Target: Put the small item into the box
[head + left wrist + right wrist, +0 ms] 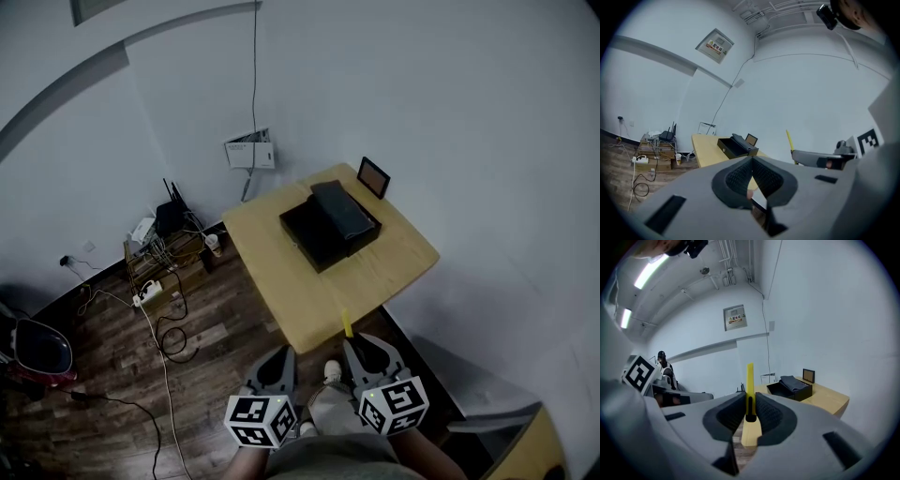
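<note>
Fingers [767, 414] of the right gripper [750, 404] pinch the thin yellow item [750, 380] at lower centre, the left gripper [752, 164] closed on nothing; a carry, I judge, next needing a forward reach to the black box [323, 230] mid-frame

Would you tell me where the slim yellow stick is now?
The slim yellow stick is clamped in the right claw, low centre in the head view, by the wooden table's near corner, apart from the open black box.

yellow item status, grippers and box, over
Right gripper shut on slim yellow item, poking out ahead. Left gripper shut, empty. Black box open on wooden table ahead, not yet reached. Nothing seen in the way.
</note>
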